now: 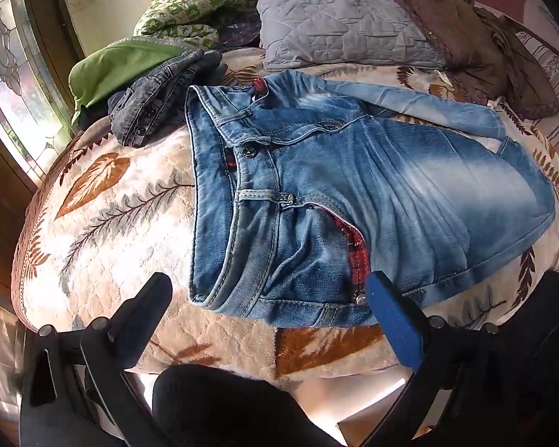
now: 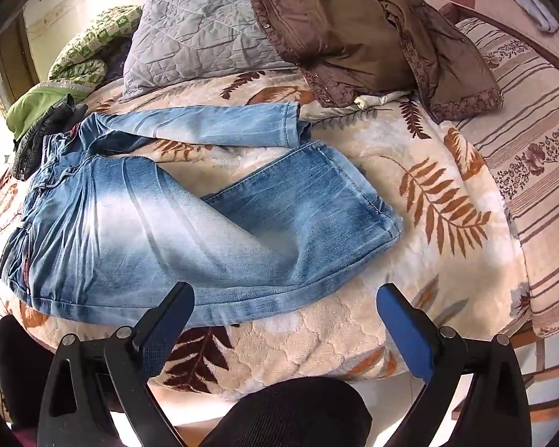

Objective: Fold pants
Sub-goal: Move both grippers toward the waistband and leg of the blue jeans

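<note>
Faded blue jeans (image 1: 354,193) lie flat on a leaf-print blanket (image 1: 111,223) on the bed, front side up, waistband to the left. In the right wrist view the jeans (image 2: 138,231) spread their two legs apart, the far leg straight, the near leg bent toward the right. My left gripper (image 1: 268,290) is open and empty, hovering just before the waistband's near corner. My right gripper (image 2: 285,298) is open and empty, just before the near leg's lower edge.
A dark grey garment (image 1: 156,100) and a green cloth (image 1: 115,67) lie left of the waistband. A grey quilted pillow (image 2: 190,37), a brown garment (image 2: 354,37) and a green patterned cloth (image 1: 197,7) sit at the back. A striped sheet (image 2: 521,156) is on the right. A window (image 1: 15,85) is at left.
</note>
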`<state>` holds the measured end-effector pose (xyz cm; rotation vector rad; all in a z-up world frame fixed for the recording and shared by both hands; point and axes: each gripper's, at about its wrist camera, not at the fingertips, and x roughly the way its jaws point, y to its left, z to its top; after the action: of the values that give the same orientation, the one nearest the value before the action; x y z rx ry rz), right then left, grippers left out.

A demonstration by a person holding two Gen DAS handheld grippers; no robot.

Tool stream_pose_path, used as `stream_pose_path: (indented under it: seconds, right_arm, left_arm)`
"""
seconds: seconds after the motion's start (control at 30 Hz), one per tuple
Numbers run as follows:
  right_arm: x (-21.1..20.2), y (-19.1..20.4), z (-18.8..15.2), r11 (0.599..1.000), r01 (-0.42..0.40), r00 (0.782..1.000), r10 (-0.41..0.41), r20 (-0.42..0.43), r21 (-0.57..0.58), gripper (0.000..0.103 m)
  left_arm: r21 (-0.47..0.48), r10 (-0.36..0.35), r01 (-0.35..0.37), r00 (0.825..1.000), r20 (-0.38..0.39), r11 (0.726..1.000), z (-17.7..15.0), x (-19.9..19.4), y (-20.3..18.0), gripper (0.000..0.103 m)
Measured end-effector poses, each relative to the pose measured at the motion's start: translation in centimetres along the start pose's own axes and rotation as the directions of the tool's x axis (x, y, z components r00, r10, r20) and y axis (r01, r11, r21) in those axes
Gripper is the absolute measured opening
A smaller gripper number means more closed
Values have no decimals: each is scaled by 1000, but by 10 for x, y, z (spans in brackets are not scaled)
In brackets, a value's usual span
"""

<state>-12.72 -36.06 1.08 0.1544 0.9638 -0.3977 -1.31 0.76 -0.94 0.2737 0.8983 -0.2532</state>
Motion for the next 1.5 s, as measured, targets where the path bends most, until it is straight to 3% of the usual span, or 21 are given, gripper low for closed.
stream_pose_path:
  seconds: [0.2,0.83,1.23,1.5]
  right_arm:
    - [-21,52,-13,999,-7,1000,8,29,-33,99]
    - [-43,61,-19,994,17,997,-9,77,-104,99]
    - [-40,62,-17,994,19,998,-12,67,-108,99]
    - [-36,63,-17,994,24,997,-17,69,-102,99]
  left_arm:
    - [2,-40,40,999,-19,999,1,0,-7,103]
    - [73,-66,64,997,25,995,-4,-19,-22,103]
    - [151,-50,41,997,53,988,-5,-22,-35,103]
    - [151,-64,57,997,41,987,-3,-20,-37,103]
